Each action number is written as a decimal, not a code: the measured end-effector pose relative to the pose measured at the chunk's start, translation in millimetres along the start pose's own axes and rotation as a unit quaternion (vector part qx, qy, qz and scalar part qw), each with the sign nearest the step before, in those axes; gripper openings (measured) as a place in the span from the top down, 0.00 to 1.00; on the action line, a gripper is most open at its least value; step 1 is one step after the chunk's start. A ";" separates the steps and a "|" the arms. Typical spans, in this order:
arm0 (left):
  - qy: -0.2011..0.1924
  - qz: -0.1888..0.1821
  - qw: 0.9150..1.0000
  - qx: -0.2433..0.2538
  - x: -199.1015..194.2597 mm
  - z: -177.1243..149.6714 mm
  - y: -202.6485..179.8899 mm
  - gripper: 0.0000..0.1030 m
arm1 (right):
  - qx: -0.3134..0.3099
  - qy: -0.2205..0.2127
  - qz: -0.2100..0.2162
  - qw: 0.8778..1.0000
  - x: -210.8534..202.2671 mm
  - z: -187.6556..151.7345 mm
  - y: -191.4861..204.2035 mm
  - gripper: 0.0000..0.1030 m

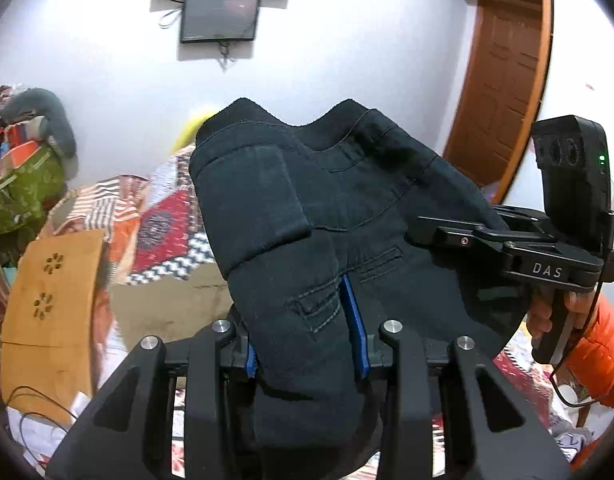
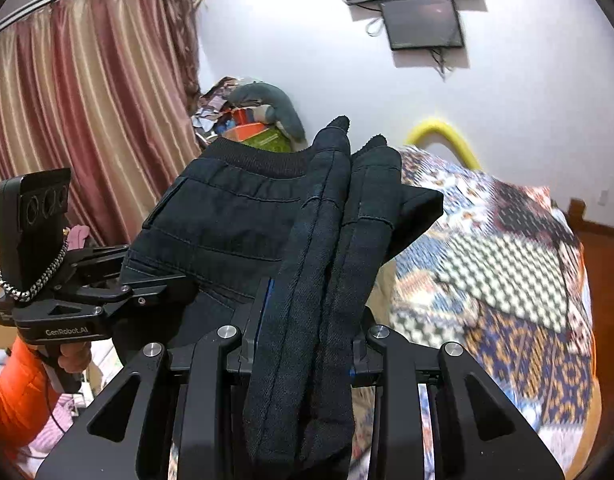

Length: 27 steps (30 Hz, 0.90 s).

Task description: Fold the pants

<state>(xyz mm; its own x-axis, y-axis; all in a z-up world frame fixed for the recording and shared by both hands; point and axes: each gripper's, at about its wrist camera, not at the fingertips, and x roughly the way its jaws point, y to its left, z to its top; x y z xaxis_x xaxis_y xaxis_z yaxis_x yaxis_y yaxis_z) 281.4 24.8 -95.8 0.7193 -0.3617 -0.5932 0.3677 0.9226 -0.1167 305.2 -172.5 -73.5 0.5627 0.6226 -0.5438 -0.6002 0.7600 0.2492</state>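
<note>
The black pants [image 1: 307, 184] hang lifted in the air, folded into thick layers and stretched between both grippers. In the left wrist view my left gripper [image 1: 303, 340] is shut on a bunched fold, its blue pads [image 1: 353, 320] pressing the cloth. My right gripper [image 1: 421, 236] clamps the far right side of the pants, held by a hand in an orange sleeve [image 1: 599, 352]. In the right wrist view my right gripper [image 2: 311, 336] is shut on a thick roll of the pants [image 2: 227, 216], and my left gripper [image 2: 147, 276] bites the left edge.
A bed with a patterned quilt [image 2: 507, 272] lies below and to the right. A cardboard box [image 1: 55, 280] and a heap of clothes [image 1: 23, 168] sit at the left. A curtain [image 2: 87, 100], a wooden door [image 1: 503, 80] and a wall screen [image 1: 219, 16] bound the room.
</note>
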 end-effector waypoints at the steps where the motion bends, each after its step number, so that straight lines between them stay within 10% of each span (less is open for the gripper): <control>1: -0.001 0.003 1.000 -0.002 1.9 2.0 7.2 0.66 | -0.004 -0.001 0.002 1.000 7.8 4.6 2.1 0.75; 18: 0.054 0.038 0.998 -0.025 112.1 6.1 116.6 0.66 | -0.003 0.044 0.008 0.999 145.6 22.3 -23.8 0.75; 27: 0.133 0.020 0.988 -0.077 192.1 -40.0 148.7 0.60 | 0.022 0.137 -0.006 0.990 214.5 -16.3 -51.8 0.75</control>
<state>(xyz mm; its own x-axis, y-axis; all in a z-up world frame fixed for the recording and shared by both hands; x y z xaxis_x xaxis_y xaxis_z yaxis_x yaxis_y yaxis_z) 450.7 97.9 -258.9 0.5442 -0.2952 -0.7853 0.2326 0.9524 -0.1968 447.8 -81.4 -216.2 0.3906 0.5442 -0.7425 -0.5650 0.7785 0.2734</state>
